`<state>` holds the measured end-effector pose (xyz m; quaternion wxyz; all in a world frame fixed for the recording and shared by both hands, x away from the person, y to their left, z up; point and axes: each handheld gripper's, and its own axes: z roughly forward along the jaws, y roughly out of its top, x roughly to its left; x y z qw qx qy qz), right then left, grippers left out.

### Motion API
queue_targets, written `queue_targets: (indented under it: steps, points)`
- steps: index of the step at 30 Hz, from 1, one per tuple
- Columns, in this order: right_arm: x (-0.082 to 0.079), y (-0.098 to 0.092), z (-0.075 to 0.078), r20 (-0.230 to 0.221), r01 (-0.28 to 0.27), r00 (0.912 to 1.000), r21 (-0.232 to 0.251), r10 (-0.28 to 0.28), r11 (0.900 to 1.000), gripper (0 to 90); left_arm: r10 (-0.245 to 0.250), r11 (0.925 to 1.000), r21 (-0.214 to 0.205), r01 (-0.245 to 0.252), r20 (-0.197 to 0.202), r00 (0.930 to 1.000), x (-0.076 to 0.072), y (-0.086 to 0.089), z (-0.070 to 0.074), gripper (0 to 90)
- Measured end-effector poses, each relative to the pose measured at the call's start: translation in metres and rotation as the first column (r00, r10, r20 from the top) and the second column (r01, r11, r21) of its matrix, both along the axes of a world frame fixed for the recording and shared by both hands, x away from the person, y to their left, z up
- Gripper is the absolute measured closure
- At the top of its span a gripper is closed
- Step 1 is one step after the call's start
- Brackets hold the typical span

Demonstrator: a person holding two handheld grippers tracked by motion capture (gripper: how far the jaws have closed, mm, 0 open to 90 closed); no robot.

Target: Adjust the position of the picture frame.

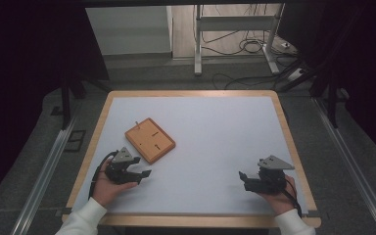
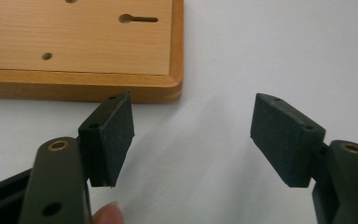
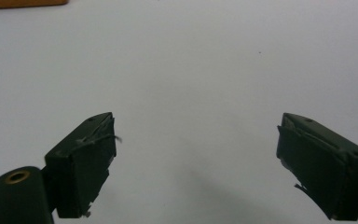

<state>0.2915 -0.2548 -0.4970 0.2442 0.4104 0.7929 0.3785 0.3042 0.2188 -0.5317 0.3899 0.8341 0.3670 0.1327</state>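
One wooden board (image 1: pixel 150 140) — rectangular, orange-brown, with a raised rounded rim around a paler recessed face. It lies flat on the pale table top (image 1: pixel 215 132), left of centre and turned at an angle to the table's edges, just beyond the left gripper. In the high view a thin upright pin (image 1: pixel 136 124) stands near its far corner and short dark marks show on its face; the left gripper view resolves these as a keyhole-shaped slot (image 2: pixel 138 19) and a small round hole (image 2: pixel 47 56), with the wood grain visible.

Two grippers, one per hand.

Left gripper (image 1: pixel 138 175): held in the person's left hand (image 1: pixel 106 186) at the near-left part of the table, grey three-cornered plate on top. Its own view shows the jaws spread wide with only bare table between them; the left jaw's tip sits close to the board's near rim, though contact cannot be told. A fingertip (image 2: pixel 107 213) shows at the bottom edge.

Right gripper (image 1: pixel 247 178): held in the right hand (image 1: pixel 276 198) at the near-right, well apart from the board. Its view shows the jaws likewise spread, nothing between them, the pad (image 3: pixel 93 163) edges frayed — and a sliver of the board at the top-left corner.

Two white sleeves (image 1: pixel 83 218) enter from the bottom.
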Motion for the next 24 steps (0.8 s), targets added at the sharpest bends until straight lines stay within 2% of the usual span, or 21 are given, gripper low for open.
queue_targets:
  steps: [3, 6, 8, 14, 15, 17, 20, 21, 24]
  points:
    - [0.000, 0.000, 0.000, -0.007, -0.011, 0.9999, 0.011, 0.011, 0.9999, 14.1, 0.010, 0.9999, -0.013, -0.010, -0.011, 0.9999, 0.004, 0.002, -0.002, 29.7]
    - [-0.004, 0.000, 0.001, 0.001, -0.036, 0.9993, -0.011, 0.036, 0.9993, 15.2, 0.008, 0.9999, -0.005, -0.009, -0.022, 0.9997, 0.006, -0.001, -0.002, 29.7]
    - [-0.007, 0.000, 0.000, -0.001, -0.058, 0.9983, -0.019, 0.058, 0.9981, 15.4, 0.006, 1.0000, -0.003, -0.006, -0.022, 0.9998, 0.006, -0.003, -0.001, 29.6]
    - [-0.012, -0.003, 0.000, 0.005, -0.075, 0.9971, -0.015, 0.075, 0.9970, 15.9, 0.008, 0.9999, -0.007, -0.008, -0.015, 0.9999, 0.001, -0.005, 0.002, 28.9]
    - [-0.013, -0.004, -0.001, 0.005, -0.083, 0.9966, -0.014, 0.083, 0.9965, 16.3, 0.011, 0.9996, -0.026, -0.012, -0.014, 0.9998, 0.001, -0.004, 0.002, 28.2]
    - [-0.014, -0.004, -0.002, 0.003, -0.088, 0.9961, -0.014, 0.088, 0.9960, 16.5, 0.015, 0.9994, -0.030, -0.015, -0.013, 0.9998, 0.001, -0.003, 0.002, 27.5]
    - [-0.015, -0.003, -0.003, 0.025, -0.107, 0.9939, -0.038, 0.107, 0.9936, 16.7, 0.023, 0.9990, -0.039, -0.023, -0.005, 0.9997, 0.002, -0.001, 0.003, 26.8]
    - [-0.015, -0.004, -0.002, 0.035, -0.107, 0.9935, -0.037, 0.108, 0.9936, 16.9, 0.024, 0.9990, -0.038, -0.024, -0.003, 0.9997, 0.002, 0.000, 0.003, 26.5]
    - [-0.015, -0.005, -0.003, 0.027, -0.100, 0.9946, -0.023, 0.100, 0.9948, 17.3, 0.034, 0.9979, -0.054, -0.034, -0.011, 0.9994, 0.004, 0.002, 0.002, 25.2]
